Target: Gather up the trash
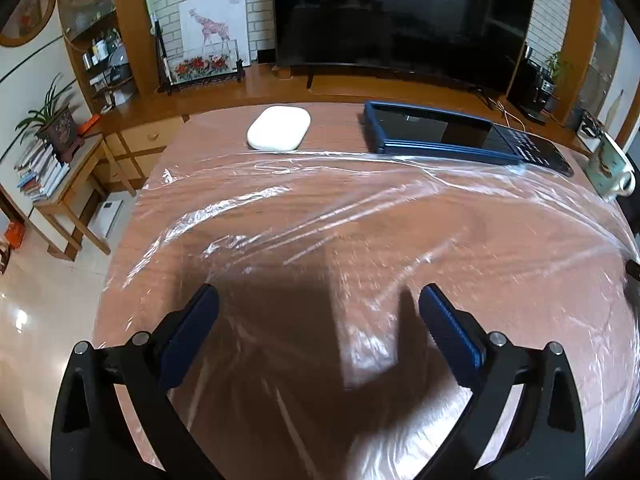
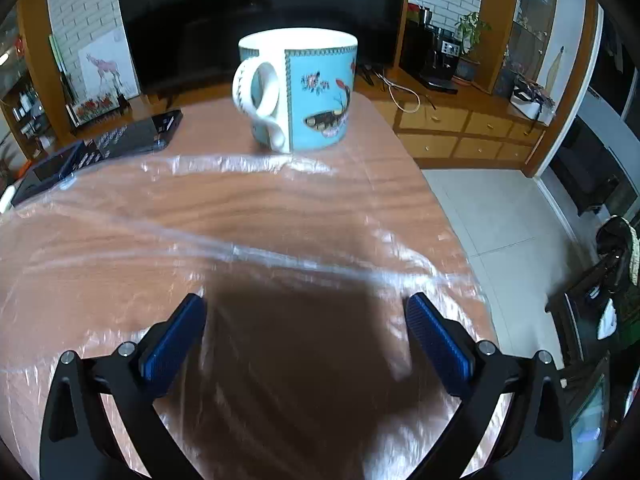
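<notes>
A large sheet of clear plastic film [image 1: 360, 216] lies spread flat over the wooden table [image 1: 336, 120]; it also shows in the right wrist view [image 2: 248, 248]. My left gripper [image 1: 318, 300] is open and empty, low over the near part of the film. My right gripper [image 2: 306, 308] is open and empty, low over the film near the table's right edge. No other loose trash shows.
A white oval case [image 1: 279, 127] and a dark blue tablet with keyboard [image 1: 448, 132] lie at the table's far side. A turquoise mug [image 2: 300, 88] stands at the far right, its base at the film's edge. A TV [image 1: 400, 16] and cabinets stand behind. Tiled floor [image 2: 500, 216] lies right.
</notes>
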{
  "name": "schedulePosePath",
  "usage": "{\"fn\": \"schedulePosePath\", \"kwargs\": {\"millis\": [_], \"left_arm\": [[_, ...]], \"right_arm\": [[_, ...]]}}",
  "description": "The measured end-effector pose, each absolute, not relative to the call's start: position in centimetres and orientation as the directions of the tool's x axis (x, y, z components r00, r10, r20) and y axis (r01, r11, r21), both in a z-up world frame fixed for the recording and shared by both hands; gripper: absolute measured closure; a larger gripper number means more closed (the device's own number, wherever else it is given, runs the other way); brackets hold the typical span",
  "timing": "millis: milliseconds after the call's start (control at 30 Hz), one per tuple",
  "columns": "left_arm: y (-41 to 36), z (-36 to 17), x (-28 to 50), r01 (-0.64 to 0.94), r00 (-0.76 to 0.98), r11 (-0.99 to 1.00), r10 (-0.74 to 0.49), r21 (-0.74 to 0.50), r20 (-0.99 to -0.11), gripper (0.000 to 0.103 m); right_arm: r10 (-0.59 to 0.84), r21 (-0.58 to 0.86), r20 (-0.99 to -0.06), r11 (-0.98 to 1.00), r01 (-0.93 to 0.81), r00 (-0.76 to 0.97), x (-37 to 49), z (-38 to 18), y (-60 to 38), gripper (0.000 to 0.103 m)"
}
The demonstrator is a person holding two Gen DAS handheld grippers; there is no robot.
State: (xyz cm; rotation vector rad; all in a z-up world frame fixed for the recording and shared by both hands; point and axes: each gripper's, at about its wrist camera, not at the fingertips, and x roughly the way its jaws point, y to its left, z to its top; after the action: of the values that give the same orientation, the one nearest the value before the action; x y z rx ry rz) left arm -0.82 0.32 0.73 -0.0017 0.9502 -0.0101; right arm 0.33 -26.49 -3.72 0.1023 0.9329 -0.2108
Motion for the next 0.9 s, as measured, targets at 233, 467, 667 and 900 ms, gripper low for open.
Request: {"fn": "schedulePosePath", "kwargs": {"millis": [233, 467, 667, 900], "left_arm": [[0.26, 0.16, -0.23, 0.007, 0.577, 1.000, -0.001, 0.004, -0.817, 0.002], [0.12, 0.19, -0.09, 0.006, 0.575, 1.000, -0.002, 0.002, -0.818, 0.002], [0.14, 0.18, -0.09, 0.007, 0.575, 1.000, -0.003, 0.001, -0.818, 0.001], [0.14, 0.18, -0.07, 0.007, 0.575, 1.000, -0.003, 0.001, -0.818, 0.001]], "right_arm": [[-0.137, 0.001, -0.807, 0.972, 0.234, 0.574, 0.63, -3.78, -26.73, 0.004], [-0.137, 0.001, -0.807, 0.972, 0.234, 0.574, 0.63, -3.81, -26.78, 0.004], [-0.137, 0.001, -0.807, 0.972, 0.234, 0.574, 0.65, -3.79, -26.78, 0.004], [-0.137, 0.001, -0.807, 0.972, 0.234, 0.574, 0.67, -3.80, -26.77, 0.004]]}}
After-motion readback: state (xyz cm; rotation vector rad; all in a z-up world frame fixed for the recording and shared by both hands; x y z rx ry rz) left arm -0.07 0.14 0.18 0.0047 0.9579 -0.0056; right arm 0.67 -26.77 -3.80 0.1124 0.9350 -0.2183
